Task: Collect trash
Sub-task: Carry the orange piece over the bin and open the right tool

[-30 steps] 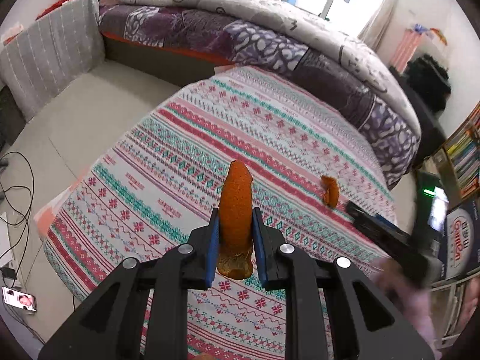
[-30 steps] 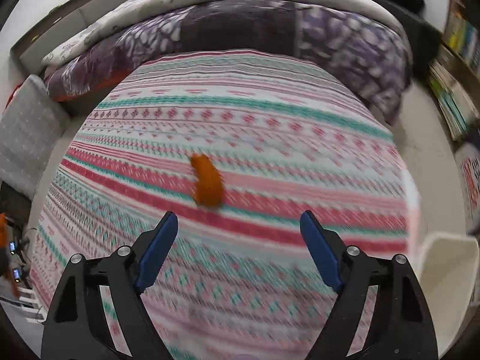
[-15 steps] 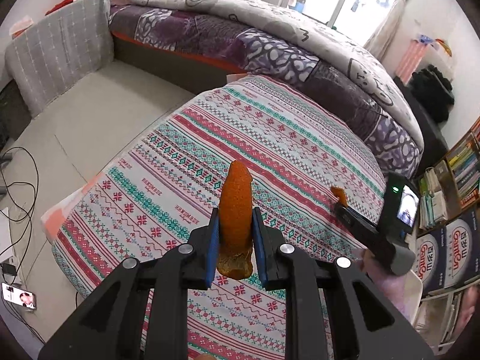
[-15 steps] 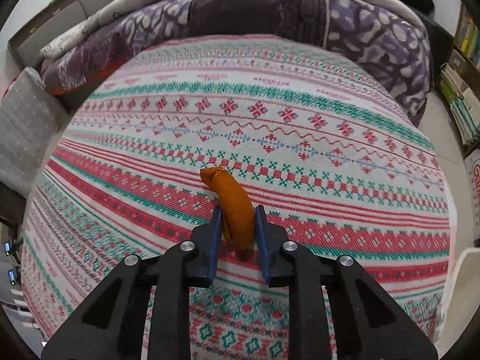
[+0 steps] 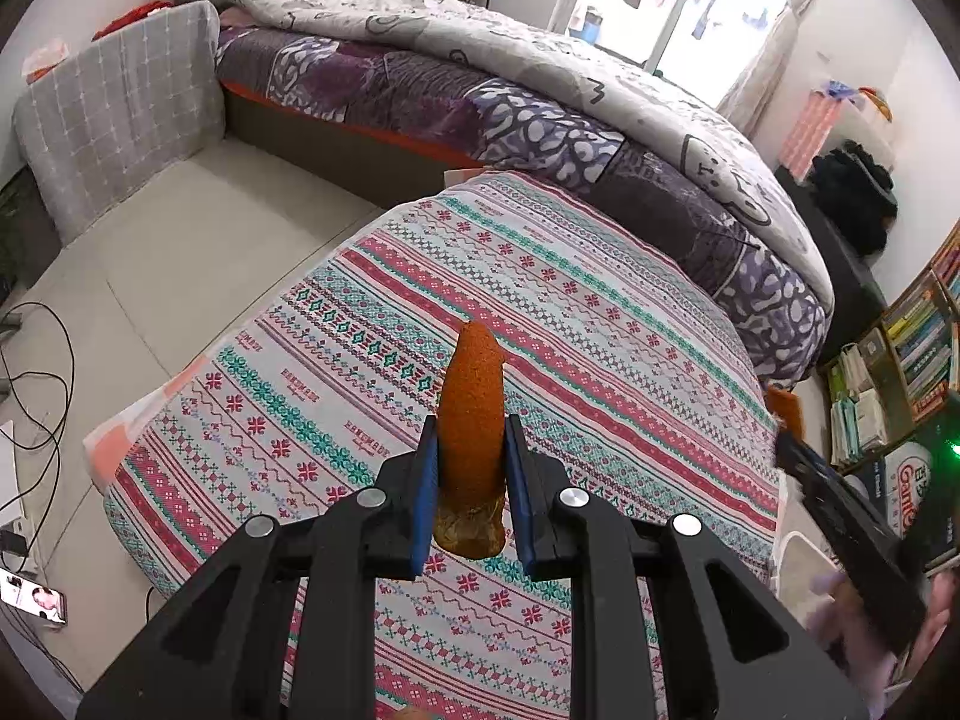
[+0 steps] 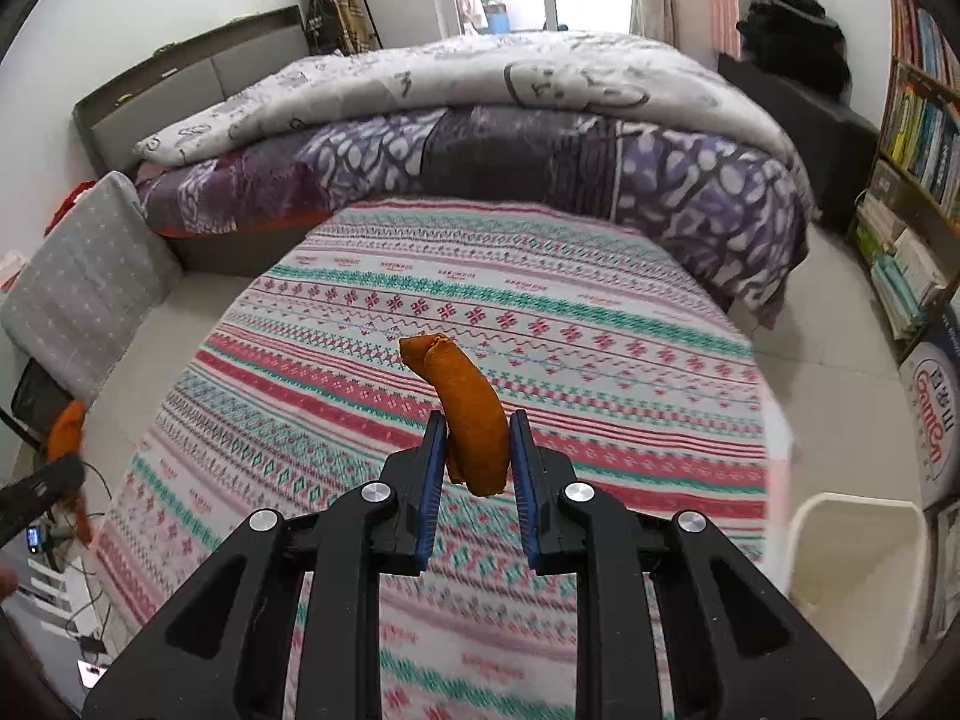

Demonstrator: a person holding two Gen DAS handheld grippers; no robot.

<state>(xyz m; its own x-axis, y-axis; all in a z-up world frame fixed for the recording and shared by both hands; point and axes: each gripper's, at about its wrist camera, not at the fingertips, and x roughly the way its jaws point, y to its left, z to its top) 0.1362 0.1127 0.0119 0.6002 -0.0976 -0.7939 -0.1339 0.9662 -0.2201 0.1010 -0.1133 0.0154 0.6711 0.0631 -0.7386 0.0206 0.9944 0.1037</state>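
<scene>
My left gripper (image 5: 471, 468) is shut on an orange peel strip (image 5: 471, 414) that stands upright between its blue pads, held above the patterned tablecloth (image 5: 570, 312). My right gripper (image 6: 476, 462) is shut on a second, curved orange peel piece (image 6: 462, 396), lifted above the same cloth (image 6: 480, 300). The right gripper with its peel also shows at the right edge of the left wrist view (image 5: 840, 510). The left gripper with its peel shows at the left edge of the right wrist view (image 6: 42, 486). A white bin (image 6: 852, 576) stands on the floor right of the table.
A bed with purple and grey quilts (image 6: 480, 120) lies behind the table. A grey cushion (image 5: 120, 114) leans at the left. Bookshelves (image 6: 918, 150) stand at the right. Cables and a phone (image 5: 33, 597) lie on the floor at the left.
My right gripper closed on the curved peel and lifted it off the cloth toward the right. My left gripper rose and pulled back, still holding its peel.
</scene>
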